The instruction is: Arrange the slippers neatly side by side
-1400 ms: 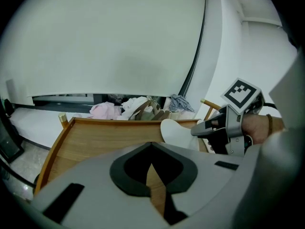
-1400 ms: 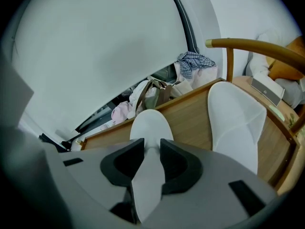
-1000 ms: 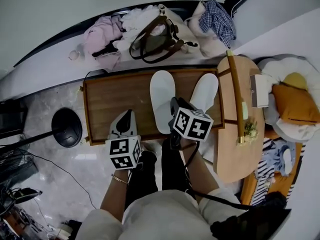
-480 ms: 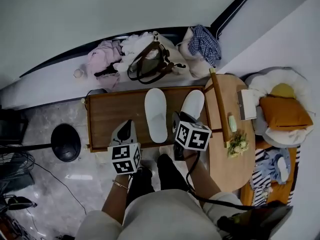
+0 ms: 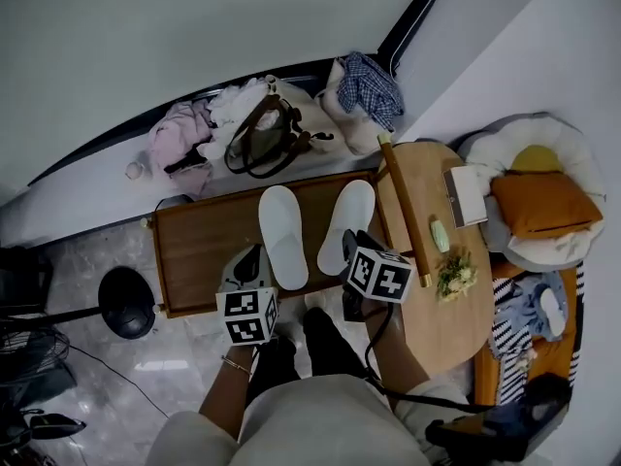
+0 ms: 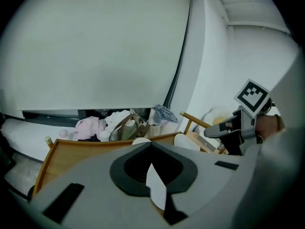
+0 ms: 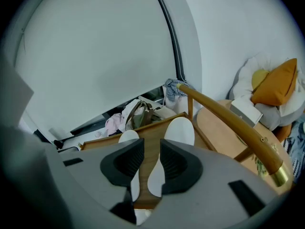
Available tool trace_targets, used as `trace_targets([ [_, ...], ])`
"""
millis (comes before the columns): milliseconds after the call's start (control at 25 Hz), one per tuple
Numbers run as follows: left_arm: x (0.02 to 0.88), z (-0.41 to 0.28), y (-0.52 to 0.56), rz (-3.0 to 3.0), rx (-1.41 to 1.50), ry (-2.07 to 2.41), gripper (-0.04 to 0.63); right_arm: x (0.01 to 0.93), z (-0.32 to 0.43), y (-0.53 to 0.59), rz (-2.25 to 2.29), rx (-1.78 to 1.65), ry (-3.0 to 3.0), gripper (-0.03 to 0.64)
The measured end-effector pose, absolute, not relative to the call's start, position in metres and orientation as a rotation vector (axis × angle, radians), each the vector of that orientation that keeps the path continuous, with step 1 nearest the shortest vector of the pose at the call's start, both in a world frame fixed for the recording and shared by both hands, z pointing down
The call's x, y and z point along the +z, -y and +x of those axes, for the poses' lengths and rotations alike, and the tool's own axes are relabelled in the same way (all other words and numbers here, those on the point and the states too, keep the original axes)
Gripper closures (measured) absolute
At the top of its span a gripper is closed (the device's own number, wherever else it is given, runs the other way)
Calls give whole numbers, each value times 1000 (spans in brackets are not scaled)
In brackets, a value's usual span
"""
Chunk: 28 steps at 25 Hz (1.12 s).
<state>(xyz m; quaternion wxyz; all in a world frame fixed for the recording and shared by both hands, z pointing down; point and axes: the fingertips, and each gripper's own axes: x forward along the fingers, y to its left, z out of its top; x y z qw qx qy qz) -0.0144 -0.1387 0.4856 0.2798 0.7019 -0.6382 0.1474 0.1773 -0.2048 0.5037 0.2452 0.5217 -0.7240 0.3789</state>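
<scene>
- White slippers, two in number: the middle slipper and the end slipper, both plain, long and round-toed.
- Both lie on one low wooden tabletop with a raised rim. They are near each other but apart, with only a strip of bare wood between them. Their far ends splay outward and their near ends sit closer together.
- Two claws hang over the near rim. The right claw is above the end slipper's near end. It is released, its jaws narrowly parted and nothing between them.
- The left claw is just beside the middle slipper's near end, clenched tip to tip and gripping no item.
- One round wooden tabletop stands just beside the end slipper's side. One wooden rail runs along its nearest edge. It also carries one bunch of dried flowers and one pale box.
- Beyond the far rim sit one tote bag with brown straps, one pink garment and one blue checked cloth.
- One orange cushion lies past the round tabletop, and one black round base stands on the floor at the opposite side.
</scene>
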Motion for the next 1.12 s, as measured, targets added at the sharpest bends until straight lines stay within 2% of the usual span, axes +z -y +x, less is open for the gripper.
trace_targets([
  [440,510,31,181,1936,452,1619,589,541,217,218,1478,1135,1882,497],
  [1120,548,22,197,1830,465,1647,589,597,222,244,1420,1233,1813,451],
])
